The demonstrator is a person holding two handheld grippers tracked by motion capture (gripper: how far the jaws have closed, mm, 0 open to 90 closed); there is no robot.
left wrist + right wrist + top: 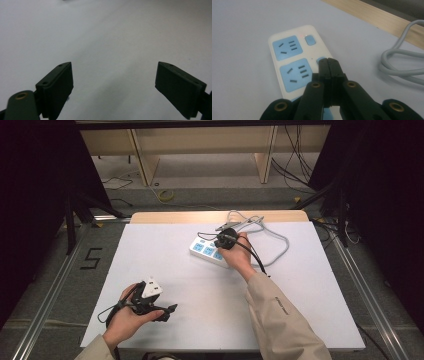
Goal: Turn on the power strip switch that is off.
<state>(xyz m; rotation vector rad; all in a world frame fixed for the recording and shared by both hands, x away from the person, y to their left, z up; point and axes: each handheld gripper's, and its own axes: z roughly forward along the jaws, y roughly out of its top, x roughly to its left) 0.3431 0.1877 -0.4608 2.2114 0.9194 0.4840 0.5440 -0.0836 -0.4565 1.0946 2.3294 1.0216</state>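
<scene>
**Power strip switch press, about halfway there**

Table [165,270] first: we've got a white sheet over it with a strip of bare wood along the far edge. Sitting toward the far middle is the power strip [209,251], white with blue sockets, and its grey cable [278,244] loops off to the right of it.

Our right gripper [329,62] is down on the strip with its jaws pressed together, nothing pinched between them, and the closed tip is right on the second blue switch [320,60], the one beside the second socket. Can't really tell whether it's pushing yet or just touching. The first switch [310,40] next to the end socket sits free, and there's a faint red light [302,35] glowing just beside it, so we'd guess that one's on.

Our left gripper [159,306] is parked near the front left of the table, well apart from the strip, jaws spread wide over bare sheet, holding nothing.

So as we see it: approach done, tip on the button, the press itself and any switches farther down the strip left to do.
</scene>
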